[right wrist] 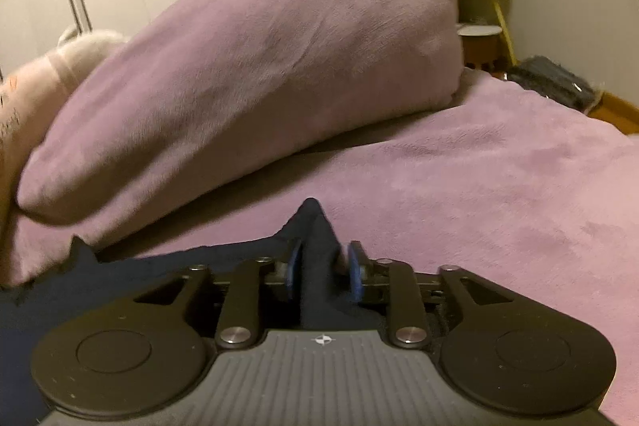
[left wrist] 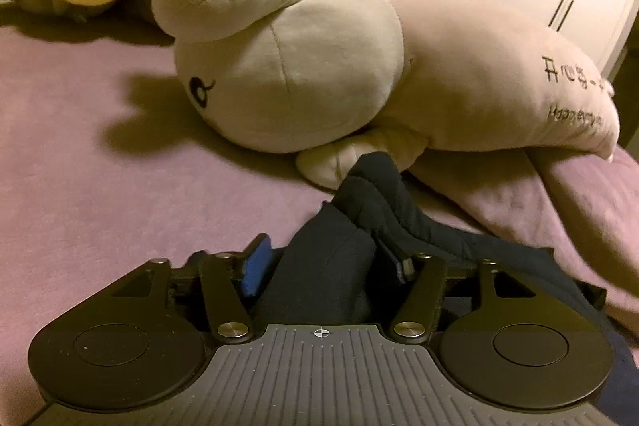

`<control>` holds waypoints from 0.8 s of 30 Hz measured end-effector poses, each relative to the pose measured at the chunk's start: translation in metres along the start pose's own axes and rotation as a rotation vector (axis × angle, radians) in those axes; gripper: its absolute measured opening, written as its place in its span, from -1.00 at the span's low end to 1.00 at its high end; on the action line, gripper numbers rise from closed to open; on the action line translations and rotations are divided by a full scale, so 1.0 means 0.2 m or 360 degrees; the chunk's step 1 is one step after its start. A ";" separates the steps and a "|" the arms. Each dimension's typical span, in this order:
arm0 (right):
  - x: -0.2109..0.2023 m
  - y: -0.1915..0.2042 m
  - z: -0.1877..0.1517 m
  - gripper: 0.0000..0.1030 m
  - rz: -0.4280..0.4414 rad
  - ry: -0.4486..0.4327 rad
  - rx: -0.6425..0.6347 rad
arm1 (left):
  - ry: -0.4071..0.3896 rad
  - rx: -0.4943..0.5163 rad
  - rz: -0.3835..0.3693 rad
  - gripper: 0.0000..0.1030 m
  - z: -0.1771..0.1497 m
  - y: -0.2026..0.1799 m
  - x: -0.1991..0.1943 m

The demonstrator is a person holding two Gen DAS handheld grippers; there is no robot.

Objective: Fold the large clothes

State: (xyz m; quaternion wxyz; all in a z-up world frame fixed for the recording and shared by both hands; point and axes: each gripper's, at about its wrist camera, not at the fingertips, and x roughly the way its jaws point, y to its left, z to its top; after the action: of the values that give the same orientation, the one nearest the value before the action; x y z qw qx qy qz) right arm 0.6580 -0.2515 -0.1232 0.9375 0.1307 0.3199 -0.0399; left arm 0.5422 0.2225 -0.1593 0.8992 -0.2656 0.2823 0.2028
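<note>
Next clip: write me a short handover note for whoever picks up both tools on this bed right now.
Left tool: open, a bunched fold of the dark navy garment between its pads, not pinched.
Right tool: open, a ridge of the same garment standing in the gap, clear of the right pad.
Garment lies on the purple bedspread, its edge near the plush rabbit and beside the purple pillow.
Done: garment laid down on the bed.
Left: how far the fold has got is not visible; check it, then finish folding.
</note>
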 end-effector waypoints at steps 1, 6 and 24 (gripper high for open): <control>-0.04 -0.01 0.01 -0.26 -0.0003 -0.0020 0.0032 | 0.0017 0.0019 0.0029 0.35 0.00 0.00 -0.02; -0.44 -0.01 -0.01 -0.18 0.0215 -0.0251 0.0088 | 0.0063 0.0215 0.0069 0.41 -0.01 -0.05 -0.27; -0.11 0.35 -0.32 -1.00 0.0815 0.0300 0.0087 | -0.0055 0.0660 -0.0074 0.56 -0.35 -0.56 -0.30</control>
State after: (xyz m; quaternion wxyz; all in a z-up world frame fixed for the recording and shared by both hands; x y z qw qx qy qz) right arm 0.6139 -0.1680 -0.1424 0.8794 0.2358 0.3609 0.2022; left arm 0.5257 0.0813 -0.1311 0.9438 -0.0778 0.2963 0.1240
